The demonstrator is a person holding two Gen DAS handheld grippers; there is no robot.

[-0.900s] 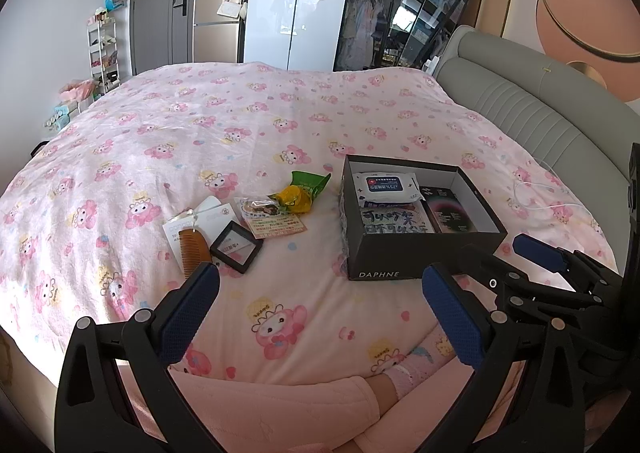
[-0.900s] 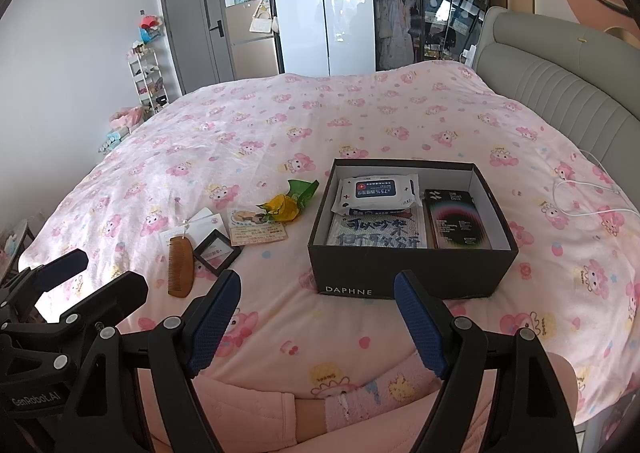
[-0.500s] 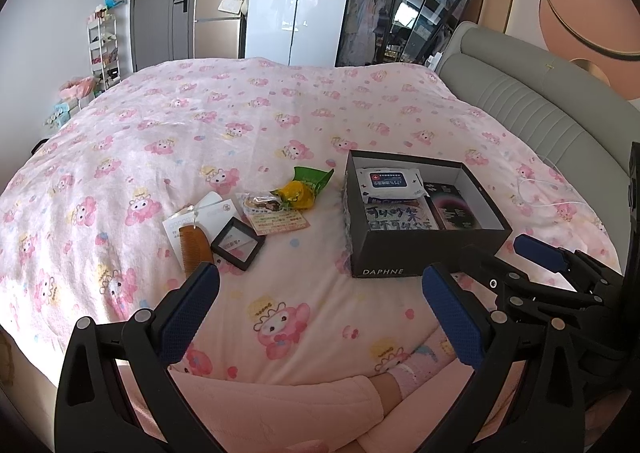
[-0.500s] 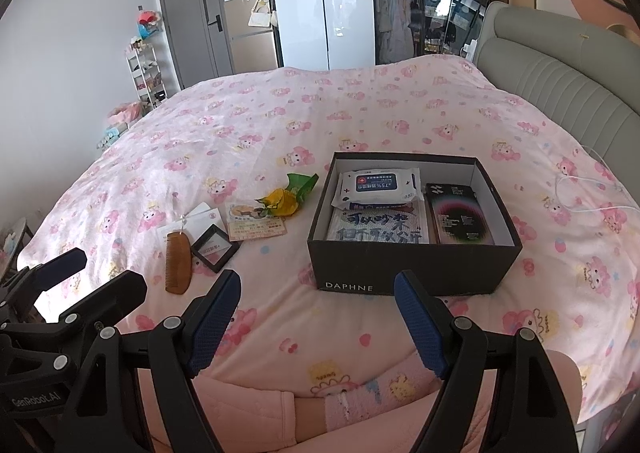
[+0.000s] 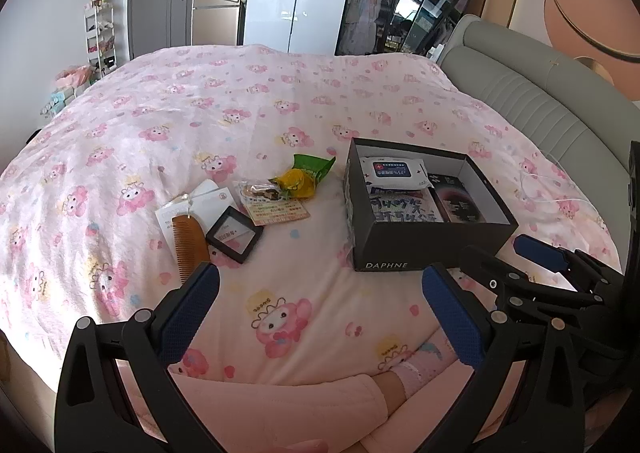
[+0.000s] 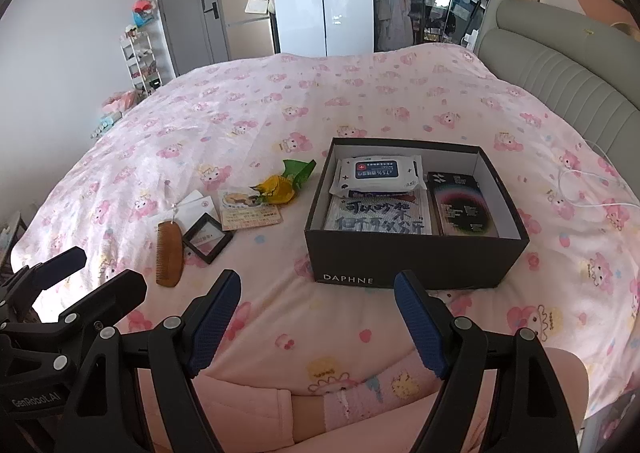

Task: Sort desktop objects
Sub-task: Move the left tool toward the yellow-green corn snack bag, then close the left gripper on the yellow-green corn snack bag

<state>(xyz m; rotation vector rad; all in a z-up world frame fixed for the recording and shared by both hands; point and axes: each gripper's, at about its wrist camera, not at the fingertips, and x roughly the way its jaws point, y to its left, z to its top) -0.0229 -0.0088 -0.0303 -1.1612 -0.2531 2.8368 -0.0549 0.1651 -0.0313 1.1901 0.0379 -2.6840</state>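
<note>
Both tools hang above the near edge of the bed (image 5: 280, 101), nothing in either. The left tool (image 5: 320, 293) is spread wide, and the right tool (image 6: 318, 303) gapes too. The black box (image 6: 416, 261) sits ahead, with a wipes pack (image 6: 376, 173) and booklets inside. To its left lie the wooden comb (image 6: 170, 259), a small black frame (image 6: 208, 239), a card and a yellow-green wrapper (image 6: 280, 185).

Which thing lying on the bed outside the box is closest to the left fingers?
The wooden comb. Its lower end almost reaches the left gripper, while the black frame and snack packets lie farther off.
</note>
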